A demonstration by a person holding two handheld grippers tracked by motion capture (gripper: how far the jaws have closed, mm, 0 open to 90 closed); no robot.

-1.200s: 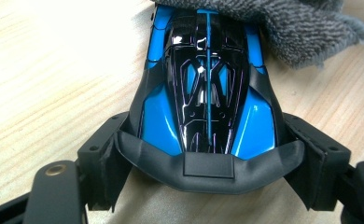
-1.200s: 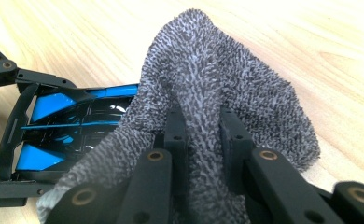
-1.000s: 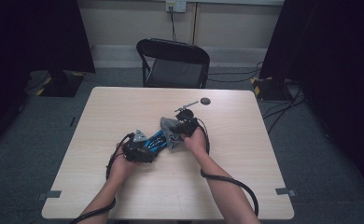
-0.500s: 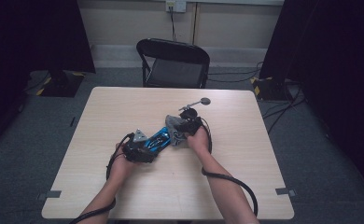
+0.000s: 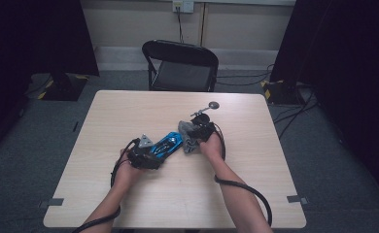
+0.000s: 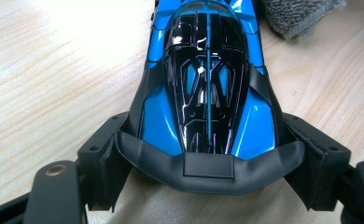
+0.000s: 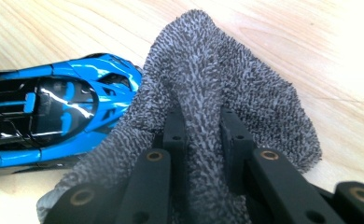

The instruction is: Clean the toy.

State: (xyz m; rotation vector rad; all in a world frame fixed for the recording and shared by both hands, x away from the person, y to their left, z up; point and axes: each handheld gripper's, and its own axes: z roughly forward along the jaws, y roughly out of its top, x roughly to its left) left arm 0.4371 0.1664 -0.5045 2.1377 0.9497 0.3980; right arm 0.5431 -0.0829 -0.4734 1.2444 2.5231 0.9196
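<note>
Two claws grip: glossy blue toy car point(image 6: 208, 93), nubby grey cloth point(image 7: 208, 93).

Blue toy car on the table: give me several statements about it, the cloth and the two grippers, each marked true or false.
1. The left gripper grips the blue toy car at one end, one jaw on each side. True.
2. The right gripper is open with nothing in it. False: it is shut on a fold of the grey cloth.
3. The grey cloth lies at the far end of the car from the left gripper. True.
4. The car is red and lies upside down. False: it is blue and black, with its roof up.
5. The car rests on the wooden table. True.
</note>
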